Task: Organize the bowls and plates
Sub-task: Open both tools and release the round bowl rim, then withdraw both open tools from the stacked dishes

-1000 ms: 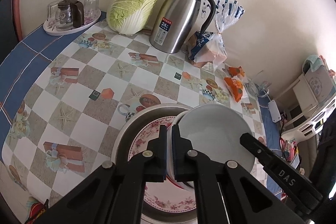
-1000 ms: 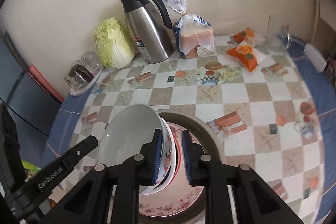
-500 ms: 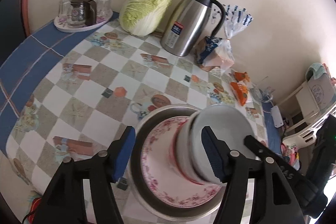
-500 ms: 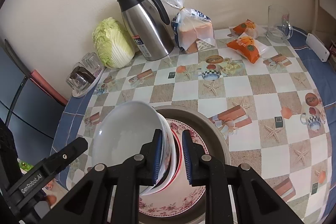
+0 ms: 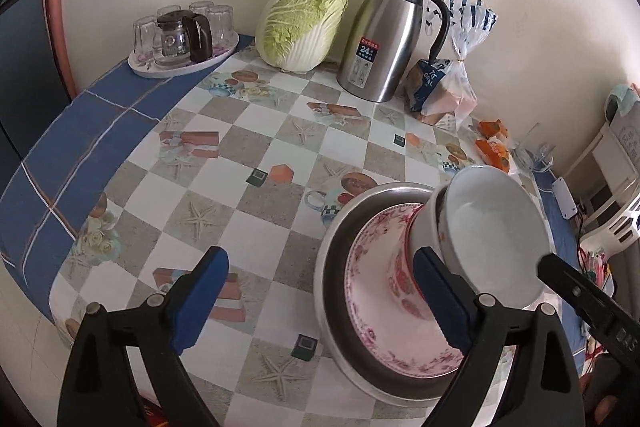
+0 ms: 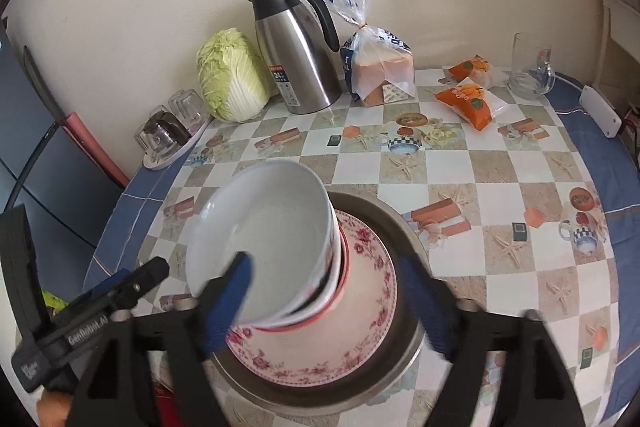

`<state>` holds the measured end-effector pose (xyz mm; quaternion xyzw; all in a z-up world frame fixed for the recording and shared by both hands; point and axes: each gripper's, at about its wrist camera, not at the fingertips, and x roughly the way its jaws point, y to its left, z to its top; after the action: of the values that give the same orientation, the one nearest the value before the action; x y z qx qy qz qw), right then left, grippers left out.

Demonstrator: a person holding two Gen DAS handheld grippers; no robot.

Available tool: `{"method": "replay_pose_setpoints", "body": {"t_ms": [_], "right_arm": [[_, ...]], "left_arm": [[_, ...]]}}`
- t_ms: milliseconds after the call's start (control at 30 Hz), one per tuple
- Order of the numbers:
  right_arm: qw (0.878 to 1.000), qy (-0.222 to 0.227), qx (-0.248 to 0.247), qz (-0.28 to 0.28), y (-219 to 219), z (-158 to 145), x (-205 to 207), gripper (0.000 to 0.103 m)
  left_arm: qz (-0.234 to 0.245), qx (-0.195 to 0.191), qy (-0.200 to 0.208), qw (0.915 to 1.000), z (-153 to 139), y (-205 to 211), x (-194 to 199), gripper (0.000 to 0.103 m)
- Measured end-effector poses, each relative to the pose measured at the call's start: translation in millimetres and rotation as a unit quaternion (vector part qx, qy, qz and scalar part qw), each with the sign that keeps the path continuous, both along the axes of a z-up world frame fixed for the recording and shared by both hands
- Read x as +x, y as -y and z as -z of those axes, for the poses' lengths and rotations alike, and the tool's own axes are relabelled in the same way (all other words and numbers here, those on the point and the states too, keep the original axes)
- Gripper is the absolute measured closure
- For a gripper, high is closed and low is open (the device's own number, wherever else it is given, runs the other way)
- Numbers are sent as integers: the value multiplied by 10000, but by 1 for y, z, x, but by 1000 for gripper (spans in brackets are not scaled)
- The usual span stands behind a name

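bowls stacked on the flowered plate, both grippers let go

the white bowl (image 6: 264,239) is plain and glossy inside, with a thin rim. it sits as the top one of a small nest of bowls; the lower bowls (image 5: 408,279) show a red band and red flower marks on the outer wall. the stack looks tilted in both views, but the fisheye lens may cause some of this.

the stack stands on a pink flowered plate (image 6: 352,339), white with a rose pattern around the border. this plate lies inside a round metal basin (image 5: 340,311), grey and shallow, which stands on the checkered bench (image 5: 248,163) near its front edge.

the left hand-held gripper (image 5: 316,291) has just been opening; its blue pads are wide apart, one over the bench and one just beside the lower bowls, and nothing is pressed between them. the right hand-held gripper (image 6: 332,307) has also just been opening; one blue pad is in front of the white bowl, the other is blurred at the basin's side, and it grips nothing.

at the far wall a small tray (image 5: 180,65) carries upturned glasses and a glass pot.
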<state>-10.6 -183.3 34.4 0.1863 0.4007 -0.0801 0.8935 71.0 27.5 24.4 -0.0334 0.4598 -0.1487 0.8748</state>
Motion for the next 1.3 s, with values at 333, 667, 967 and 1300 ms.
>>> {"method": "replay_pose_setpoints", "body": {"t_ms": [333, 667, 967, 1300], "right_arm": [[9991, -219, -360, 68, 4, 17, -23, 0], [9968, -645, -464, -42, 7, 43, -24, 0], [9956, -742, -559, -99, 6, 48, -19, 0], [9944, -840, -628, -110, 7, 54, -16, 0]], "left_arm": [[298, 808, 306, 9958, 8, 0, -9, 9], [464, 733, -63, 9962, 28, -10, 1, 9], [710, 983, -6, 9926, 38, -7, 4, 9], [1053, 1207, 165, 9870, 43, 7, 1, 9]]}}
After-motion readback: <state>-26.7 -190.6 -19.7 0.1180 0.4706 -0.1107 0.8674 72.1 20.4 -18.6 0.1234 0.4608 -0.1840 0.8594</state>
